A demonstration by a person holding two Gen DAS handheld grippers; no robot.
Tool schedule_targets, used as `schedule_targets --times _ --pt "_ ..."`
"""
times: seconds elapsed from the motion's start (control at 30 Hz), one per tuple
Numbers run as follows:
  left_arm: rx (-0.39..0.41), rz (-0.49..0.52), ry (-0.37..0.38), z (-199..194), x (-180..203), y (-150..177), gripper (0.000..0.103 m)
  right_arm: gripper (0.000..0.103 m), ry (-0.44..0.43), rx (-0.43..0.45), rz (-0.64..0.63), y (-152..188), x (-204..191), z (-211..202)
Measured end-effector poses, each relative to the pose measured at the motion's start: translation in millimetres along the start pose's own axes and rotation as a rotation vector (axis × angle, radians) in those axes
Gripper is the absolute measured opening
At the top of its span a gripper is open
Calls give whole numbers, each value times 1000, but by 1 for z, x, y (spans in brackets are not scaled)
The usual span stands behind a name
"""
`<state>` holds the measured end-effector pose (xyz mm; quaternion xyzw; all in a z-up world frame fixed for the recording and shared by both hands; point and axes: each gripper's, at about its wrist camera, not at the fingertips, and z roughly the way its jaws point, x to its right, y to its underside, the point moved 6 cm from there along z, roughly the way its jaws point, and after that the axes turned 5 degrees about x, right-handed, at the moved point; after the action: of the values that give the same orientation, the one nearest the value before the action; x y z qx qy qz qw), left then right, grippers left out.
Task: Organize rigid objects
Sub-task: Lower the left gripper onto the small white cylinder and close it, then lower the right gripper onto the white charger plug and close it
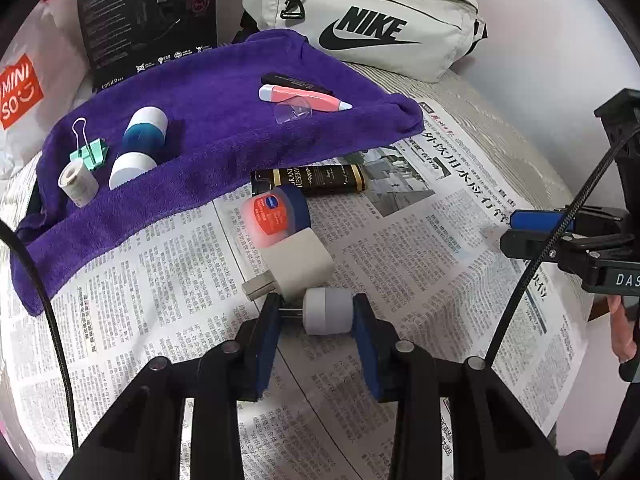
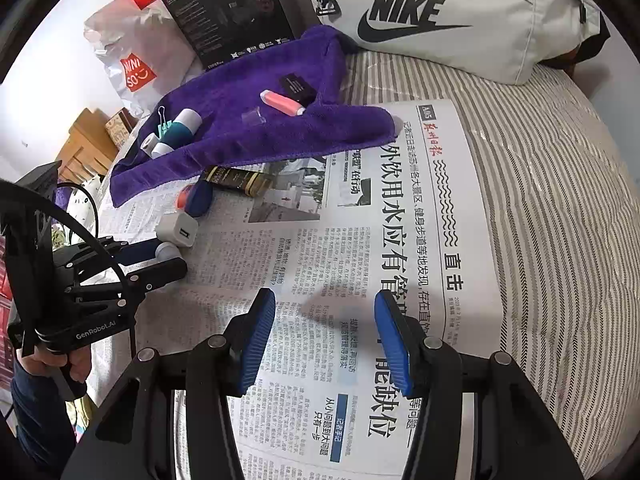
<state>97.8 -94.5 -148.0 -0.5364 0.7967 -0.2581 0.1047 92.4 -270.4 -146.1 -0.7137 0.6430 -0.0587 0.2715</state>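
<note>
Left wrist view: the left tongs [image 1: 317, 312] point steeply down at the newspaper [image 1: 420, 248], and their blue pads press on both ends of a small white cylinder [image 1: 327, 311] that lies on its side between them, with thin metal prongs showing at its left end. Touching the cylinder from behind is a white USB charger cube [image 1: 296, 268], its metal plug sticking out to the left. Just behind the cube a small blue jar with an orange-red label [image 1: 276, 214] is tipped on its side, and behind that lies a dark bar-shaped packet with gold lettering [image 1: 316, 179], partly under the edge of a purple towel [image 1: 208, 120]. On the towel rest a green binder clip [image 1: 90, 152], a small roll of white tape [image 1: 77, 183], a teal and white bottle lying down [image 1: 138, 146], a pink and white tube [image 1: 304, 98], a clear cap [image 1: 294, 112] and a flat black stick [image 1: 296, 82]. Behind the towel stand a black product box [image 1: 148, 12], a white Miniso bag [image 1: 24, 92] and a pale Nike pouch [image 1: 360, 12]. From the right wrist view, the right tongs [image 2: 325, 336] hang over the newspaper with a moderate gap between the blue pads and nothing in it, well apart from the small things. The paper lies on a striped bed cover [image 2: 560, 220].
</note>
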Motion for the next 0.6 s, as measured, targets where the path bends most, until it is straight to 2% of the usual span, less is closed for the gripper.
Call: schedule_targets --times 0.17,0.3,0.43,0.6 --pt "-4 9 -8 -4 -3 2 34 51 1 2 -4 -1 -2 -1" --pt "2 -19 -38 -12 -20 8 34 51 -18 9 -14 -3 -10 -1" --pt "4 -73 -81 -19 -47 19 34 51 -40 14 -41 -9 -31 3" --pt "15 -144 -114 -29 -80 32 34 51 -108 12 -77 -16 -73 12"
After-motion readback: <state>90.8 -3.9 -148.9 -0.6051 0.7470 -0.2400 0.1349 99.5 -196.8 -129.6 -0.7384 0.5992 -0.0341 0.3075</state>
